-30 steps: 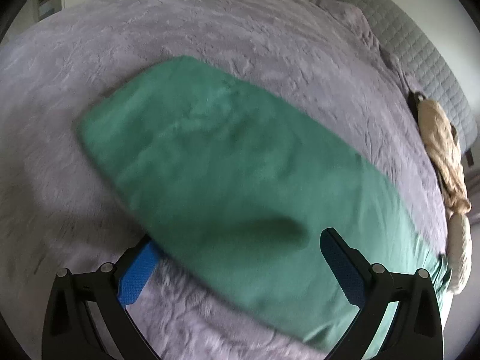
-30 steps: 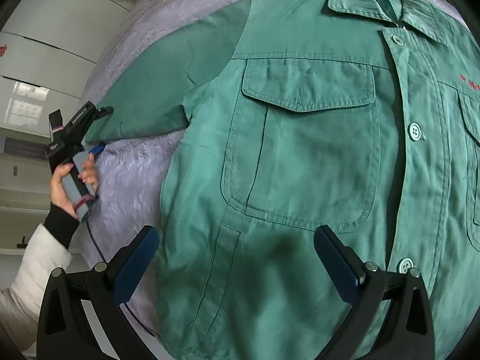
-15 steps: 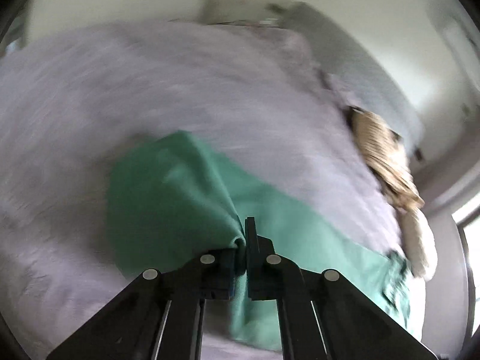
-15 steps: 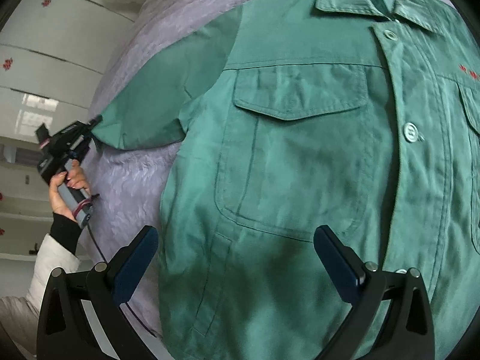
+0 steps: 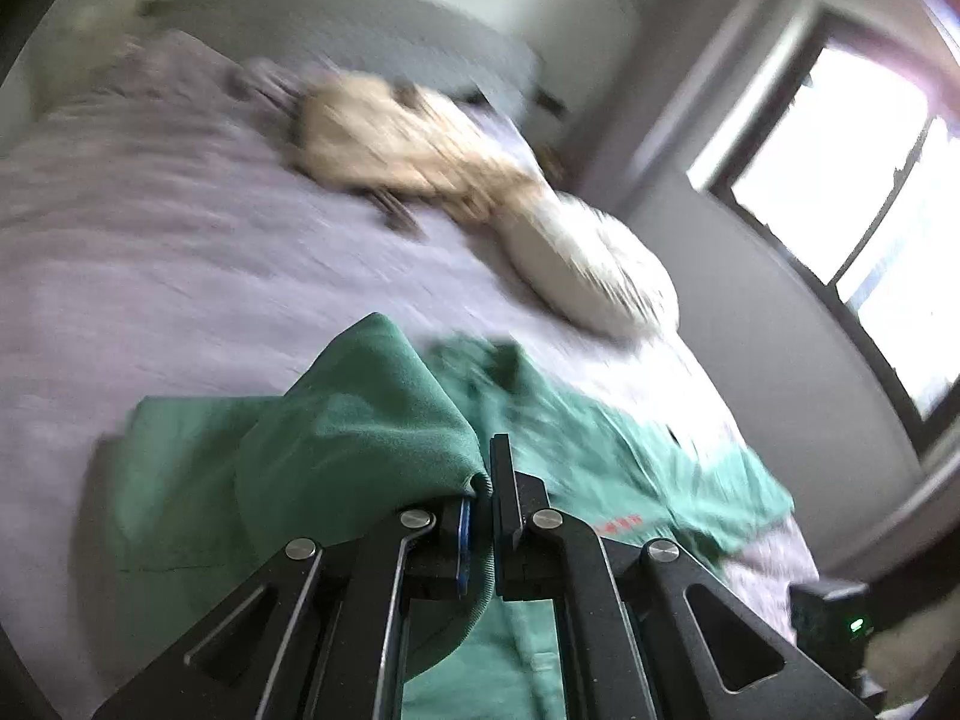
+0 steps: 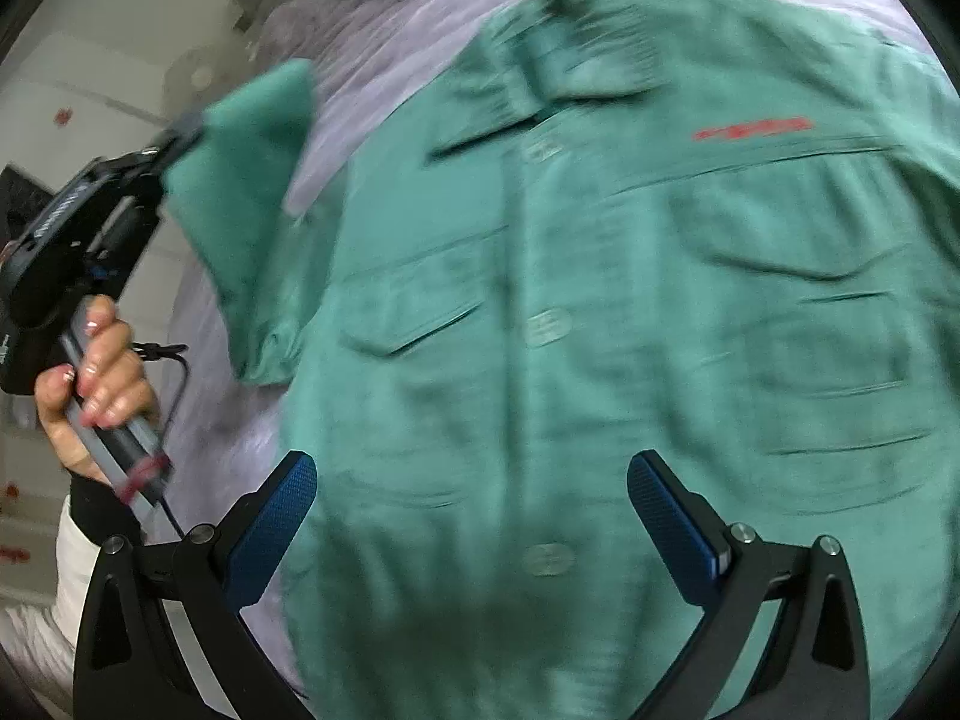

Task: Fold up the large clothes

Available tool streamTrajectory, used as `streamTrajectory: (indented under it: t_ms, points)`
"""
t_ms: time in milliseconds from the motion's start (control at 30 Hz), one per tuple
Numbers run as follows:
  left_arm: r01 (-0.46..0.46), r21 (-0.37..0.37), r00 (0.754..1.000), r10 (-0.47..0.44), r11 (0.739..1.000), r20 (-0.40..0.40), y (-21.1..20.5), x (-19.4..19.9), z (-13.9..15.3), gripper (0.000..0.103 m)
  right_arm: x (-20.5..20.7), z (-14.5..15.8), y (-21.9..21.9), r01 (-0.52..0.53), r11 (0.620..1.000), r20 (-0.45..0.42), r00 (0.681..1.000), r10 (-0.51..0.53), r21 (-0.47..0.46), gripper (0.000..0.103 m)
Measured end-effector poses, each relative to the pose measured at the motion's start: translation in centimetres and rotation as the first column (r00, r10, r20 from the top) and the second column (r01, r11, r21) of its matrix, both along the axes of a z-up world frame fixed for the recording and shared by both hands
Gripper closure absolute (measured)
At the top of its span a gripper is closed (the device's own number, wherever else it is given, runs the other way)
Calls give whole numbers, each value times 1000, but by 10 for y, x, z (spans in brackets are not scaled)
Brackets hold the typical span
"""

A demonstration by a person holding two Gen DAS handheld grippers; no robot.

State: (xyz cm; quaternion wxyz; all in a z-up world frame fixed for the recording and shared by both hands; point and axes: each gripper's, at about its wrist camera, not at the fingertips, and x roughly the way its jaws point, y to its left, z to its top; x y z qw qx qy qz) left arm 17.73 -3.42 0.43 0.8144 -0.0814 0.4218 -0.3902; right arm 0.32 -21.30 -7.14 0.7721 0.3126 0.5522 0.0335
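Your left hand-held gripper [image 5: 483,492] is clamped tight on the green sleeve [image 5: 360,420], the cloth pinched right between its fingers and bunched up into a peak just ahead of them. From the right wrist view that same left hand-held gripper shows at the far left, its nose buried in the sleeve end, with your hand [image 6: 96,372] wrapped around the grip and a white cuff below it. Your right hand-held gripper [image 6: 474,504] is spread wide, blue pads [image 6: 276,516] well apart, nothing between them, hanging over the lower front of the green jacket [image 6: 600,330].

That jacket lies face up on the bed [image 5: 180,240] right under and ahead of your right hand-held gripper: two flap chest pockets, one to each side of the button line, collar at the far end, red lettering [image 6: 753,129] above the pocket ahead and to the right. The sleeve is lifted off the lilac cover, out to the left of the right hand-held gripper. Beyond the left hand-held gripper, past the jacket, a tan garment [image 5: 408,138] and a pale cushion [image 5: 594,264] sit on the bed, blurred. Further right, a bright window [image 5: 852,180].
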Motion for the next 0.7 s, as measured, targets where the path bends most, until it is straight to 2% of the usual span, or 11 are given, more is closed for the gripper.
streamTrajectory:
  t_ms: [33,67,167,200,267,300,333,400,500,600,700]
  points:
    - [17,25,1000,-17,1000,-9,-18,-4,-6,97,-4,1,-12,21,1000,4,1000,-21,-12,0]
    - [38,83,999,-37,996,-19,-44,-9,-19,97,-9,1,-25,43,999,5,999,-43,-24,0]
    - [64,234,998,-59,970,-31,-91,-24,-60,97,-20,-4,-55,93,994,-17,995,-94,-51,0]
    - [81,288,997,-72,954,-40,-104,-28,-75,93,-22,-5,-63,104,993,-23,994,-105,-57,0]
    - [125,343,991,-100,931,-91,-117,-42,-98,66,-29,-12,-80,123,990,-42,991,-126,-72,0]
    - [147,333,986,-111,931,-125,-120,-49,-105,36,-32,-13,-91,126,989,-47,990,-130,-73,0]
    - [146,321,986,-111,936,-125,-116,-57,-106,22,-34,-15,-96,129,988,-54,990,-134,-79,0]
    - [120,350,992,-104,929,-65,-116,-67,-97,19,-33,-17,-106,127,988,-58,989,-133,-90,0]
    - [107,396,994,-106,912,-24,-108,-74,-81,19,-32,-13,-122,113,987,-48,992,-119,-116,0]
    - [67,374,997,-77,925,12,-68,-79,-56,19,-13,-4,-119,76,986,-22,997,-80,-151,0]
    - [-43,414,998,21,909,57,-28,-69,-49,19,6,9,-105,10,980,24,1000,-5,-200,0]
